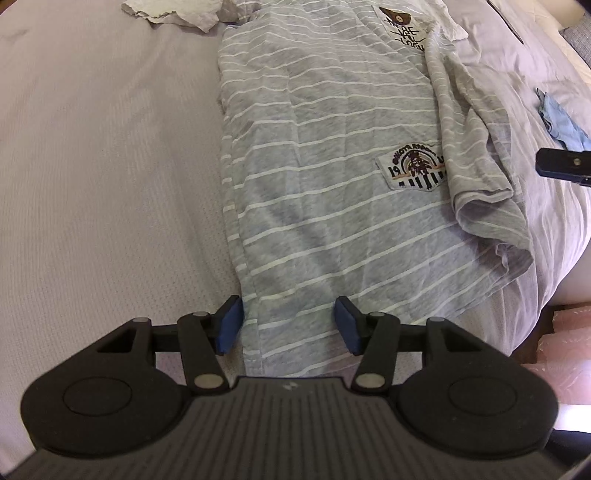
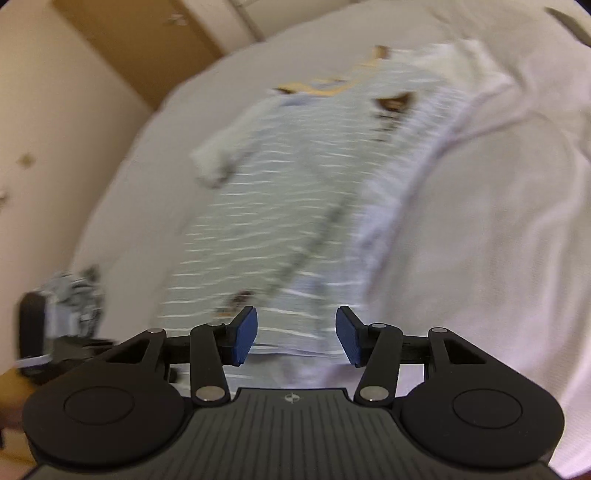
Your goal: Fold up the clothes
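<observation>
**Striped shirt spread on the bed, both tongs open above its hem**

On the bed [image 1: 92,166], covered by a pale lilac sheet, one grey T-shirt [image 1: 314,184] with thin white stripes lies stretched out lengthwise, its right side folded over on itself. The left tongs [image 1: 288,326] hang over the shirt's near hem with their blue pads standing apart; cloth shows between the pads, but they do not press on it. The right tongs [image 2: 295,338] stand equally parted over the same shirt's lower edge, gripping nothing.

The left wrist view is sharp and shows two printed patches on the shirt, a crumpled white cloth [image 1: 173,13] at the far end of the bed, a small blue cloth [image 1: 561,118] at the right, and the black tip of the other tool [image 1: 561,166] beside it. The right wrist view is blurred; it alone shows a cream wall [image 2: 55,129], a brown door [image 2: 147,40], and the other tool [image 2: 48,332] at the left edge.
</observation>
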The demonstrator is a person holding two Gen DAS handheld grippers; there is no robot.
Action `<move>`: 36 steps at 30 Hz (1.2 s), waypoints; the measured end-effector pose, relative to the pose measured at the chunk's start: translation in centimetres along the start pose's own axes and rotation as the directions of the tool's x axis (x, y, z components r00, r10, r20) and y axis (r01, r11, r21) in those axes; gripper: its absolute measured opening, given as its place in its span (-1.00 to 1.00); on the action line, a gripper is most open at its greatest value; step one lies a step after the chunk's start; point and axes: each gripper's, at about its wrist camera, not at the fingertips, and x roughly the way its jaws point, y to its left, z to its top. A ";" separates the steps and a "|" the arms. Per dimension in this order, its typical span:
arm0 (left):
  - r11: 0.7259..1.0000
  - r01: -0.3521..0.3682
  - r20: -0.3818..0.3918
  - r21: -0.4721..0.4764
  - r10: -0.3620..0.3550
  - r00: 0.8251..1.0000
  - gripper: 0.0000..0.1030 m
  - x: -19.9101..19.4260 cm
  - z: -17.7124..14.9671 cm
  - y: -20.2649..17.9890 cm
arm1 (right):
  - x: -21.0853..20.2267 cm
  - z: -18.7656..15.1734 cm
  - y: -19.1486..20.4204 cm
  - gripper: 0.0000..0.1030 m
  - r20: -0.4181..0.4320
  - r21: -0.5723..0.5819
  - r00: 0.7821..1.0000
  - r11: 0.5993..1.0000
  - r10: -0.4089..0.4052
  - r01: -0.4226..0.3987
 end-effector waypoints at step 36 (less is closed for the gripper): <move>1.000 -0.006 0.006 -0.005 0.006 1.000 0.04 -1.1 -0.2 -0.5 | -1.1 -3.8 -6.8 -0.28 -0.030 0.193 0.998 0.980 -0.048 0.053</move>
